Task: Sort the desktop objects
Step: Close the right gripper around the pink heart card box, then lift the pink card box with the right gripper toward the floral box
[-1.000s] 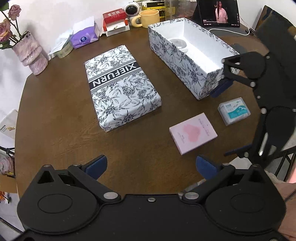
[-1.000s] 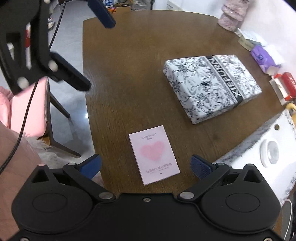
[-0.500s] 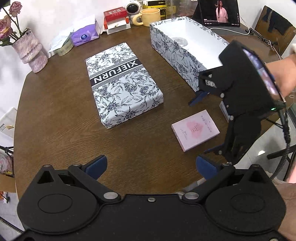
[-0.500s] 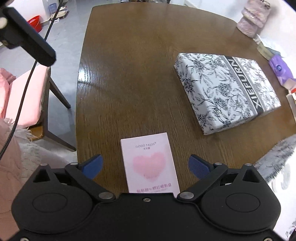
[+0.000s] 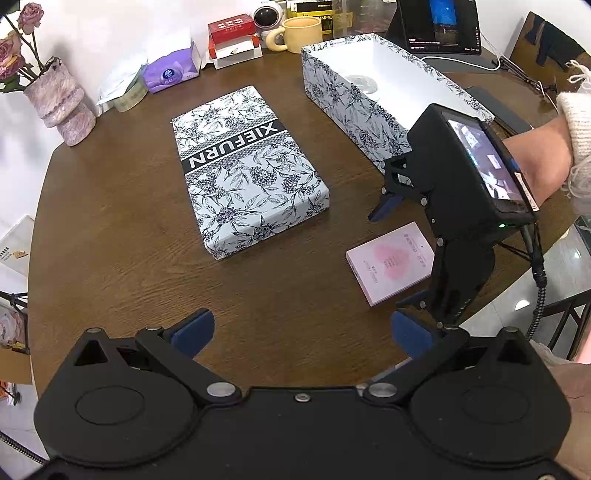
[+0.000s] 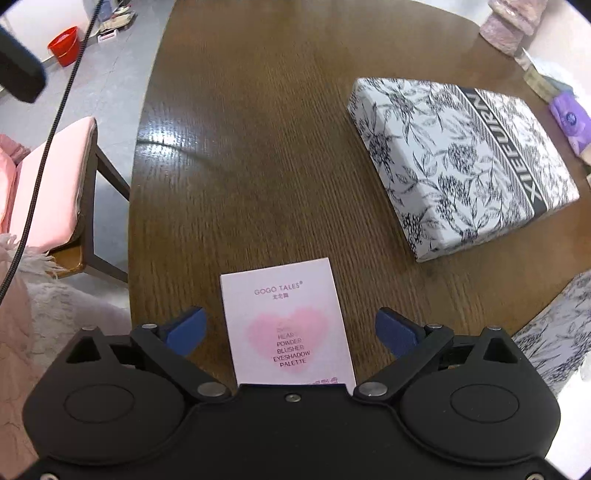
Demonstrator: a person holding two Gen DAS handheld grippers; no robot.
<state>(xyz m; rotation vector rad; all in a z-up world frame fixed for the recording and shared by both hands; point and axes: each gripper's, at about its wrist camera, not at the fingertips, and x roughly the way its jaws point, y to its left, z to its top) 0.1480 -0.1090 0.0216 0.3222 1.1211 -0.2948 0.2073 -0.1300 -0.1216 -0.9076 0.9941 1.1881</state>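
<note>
A flat pink palette box with a heart print lies on the brown table near its right front edge. My right gripper is open and low over it, one blue finger on each side of the box, not closed on it. My left gripper is open above the table's front edge with nothing between its fingers. The floral lid lies flat mid-table. Behind the right gripper stands the open floral box, a round item inside.
Along the back edge stand a vase with flowers, a purple tissue pack, a red box, a yellow mug and a tablet. A pink-cushioned chair stands beside the table.
My right gripper has swung from beside the open floral box down to the pink palette box and now straddles it. It hides the blue-and-white packet. The left gripper has barely moved.
</note>
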